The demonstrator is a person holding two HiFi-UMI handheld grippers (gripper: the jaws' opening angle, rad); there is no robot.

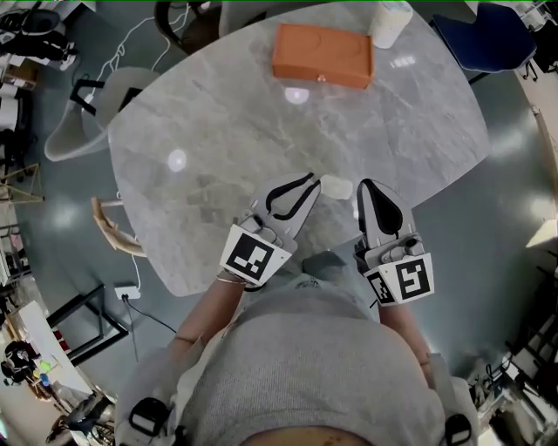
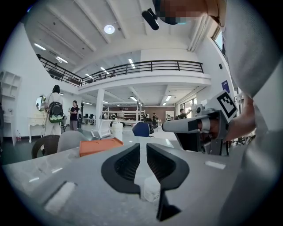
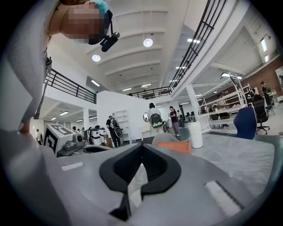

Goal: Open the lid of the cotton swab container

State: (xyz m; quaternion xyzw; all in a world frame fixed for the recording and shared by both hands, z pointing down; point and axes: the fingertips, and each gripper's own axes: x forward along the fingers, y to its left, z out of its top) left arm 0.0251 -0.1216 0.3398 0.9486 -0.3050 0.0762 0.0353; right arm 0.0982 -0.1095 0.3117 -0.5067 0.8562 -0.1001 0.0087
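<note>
The left gripper (image 2: 142, 155) holds its jaws slightly apart, the translucent cotton swab container (image 2: 151, 189) showing in the gap.

A grey marble worktop (image 1: 218, 131) with a rounded edge stands on a shiny grey floor (image 1: 506, 174). A grey chair (image 1: 74, 131) and a blue chair (image 1: 488, 35) are beside it. The hall is high and white, with a railed balcony (image 2: 146, 66) and round ceiling lamps (image 2: 109, 29).

container (image 1: 336, 186): near edge of table (image 1: 218, 131) | box (image 1: 323, 54): far side, behind container | jar (image 1: 390, 22): right of box
</note>
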